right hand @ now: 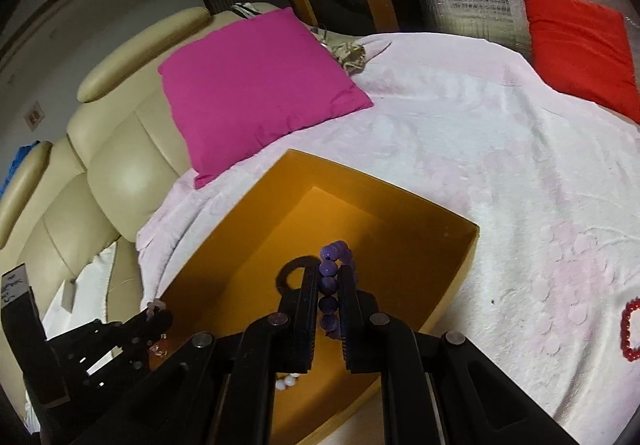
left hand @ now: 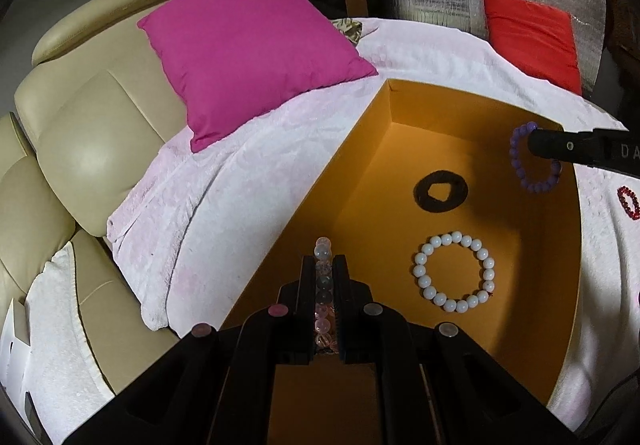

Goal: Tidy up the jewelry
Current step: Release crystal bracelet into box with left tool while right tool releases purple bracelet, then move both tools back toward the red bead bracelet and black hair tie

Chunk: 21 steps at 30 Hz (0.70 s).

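Left wrist | left fingers (left hand: 324, 265) grip pink bracelet (left hand: 323, 273) | right fingers (right hand: 335, 277) grip purple bracelet (right hand: 330, 285)

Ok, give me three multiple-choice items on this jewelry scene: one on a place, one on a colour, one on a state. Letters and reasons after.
1. Where does the white bead bracelet lie?
A. on the pink pillow
B. on the floor of the orange box
C. on the blanket beside the box

2. What colour are the beads in the right gripper?
A. purple
B. green
C. white

3. What state is the left gripper in?
A. wide open and bare
B. shut on the black ring
C. shut on a pink and clear bead bracelet

Answers:
1 B, it rests flat inside the box, near the black ring.
2 A, the purple bracelet sits between its fingers.
3 C, the beads run between its closed fingers.
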Motion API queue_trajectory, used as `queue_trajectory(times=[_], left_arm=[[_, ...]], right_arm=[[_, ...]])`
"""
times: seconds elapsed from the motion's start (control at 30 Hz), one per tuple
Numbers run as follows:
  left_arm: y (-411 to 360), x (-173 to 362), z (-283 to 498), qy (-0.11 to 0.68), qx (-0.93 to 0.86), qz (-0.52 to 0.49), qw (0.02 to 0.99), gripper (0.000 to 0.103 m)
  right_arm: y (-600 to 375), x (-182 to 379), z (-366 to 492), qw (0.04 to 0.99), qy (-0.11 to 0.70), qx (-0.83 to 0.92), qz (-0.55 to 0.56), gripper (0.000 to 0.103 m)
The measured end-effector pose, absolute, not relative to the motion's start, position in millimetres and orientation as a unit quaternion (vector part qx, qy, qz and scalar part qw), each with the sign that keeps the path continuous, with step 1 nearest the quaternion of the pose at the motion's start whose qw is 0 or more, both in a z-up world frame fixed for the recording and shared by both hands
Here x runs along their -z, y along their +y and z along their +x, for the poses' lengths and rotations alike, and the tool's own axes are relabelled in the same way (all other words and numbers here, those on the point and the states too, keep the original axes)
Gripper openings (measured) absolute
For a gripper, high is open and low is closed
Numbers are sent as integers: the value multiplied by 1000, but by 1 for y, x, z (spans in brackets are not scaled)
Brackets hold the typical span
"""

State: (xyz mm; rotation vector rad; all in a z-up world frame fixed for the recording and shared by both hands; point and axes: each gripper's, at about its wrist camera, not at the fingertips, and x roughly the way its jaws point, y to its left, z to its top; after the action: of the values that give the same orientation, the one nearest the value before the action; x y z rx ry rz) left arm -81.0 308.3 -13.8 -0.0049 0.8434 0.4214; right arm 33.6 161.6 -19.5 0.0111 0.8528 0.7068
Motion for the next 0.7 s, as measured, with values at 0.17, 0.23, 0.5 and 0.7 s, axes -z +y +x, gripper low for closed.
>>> queue_trajectory(times=[0.17,0.23,0.5,0.7], left_arm=[[308,16,-78,413,-210,12,886,8],[308,16,-78,415,-212,15,885,9],[300,4,-79,403,-227,29,886,46],[287,-7,-78,397,-224,40,889,52]], right_arm=[[158,17,37,858,402,-320,10,25],[152,15,38,856,402,-325,29,44],[128,-3,33,869,371,-321,62,57],[97,-11,28,877,369,-299,75,57]])
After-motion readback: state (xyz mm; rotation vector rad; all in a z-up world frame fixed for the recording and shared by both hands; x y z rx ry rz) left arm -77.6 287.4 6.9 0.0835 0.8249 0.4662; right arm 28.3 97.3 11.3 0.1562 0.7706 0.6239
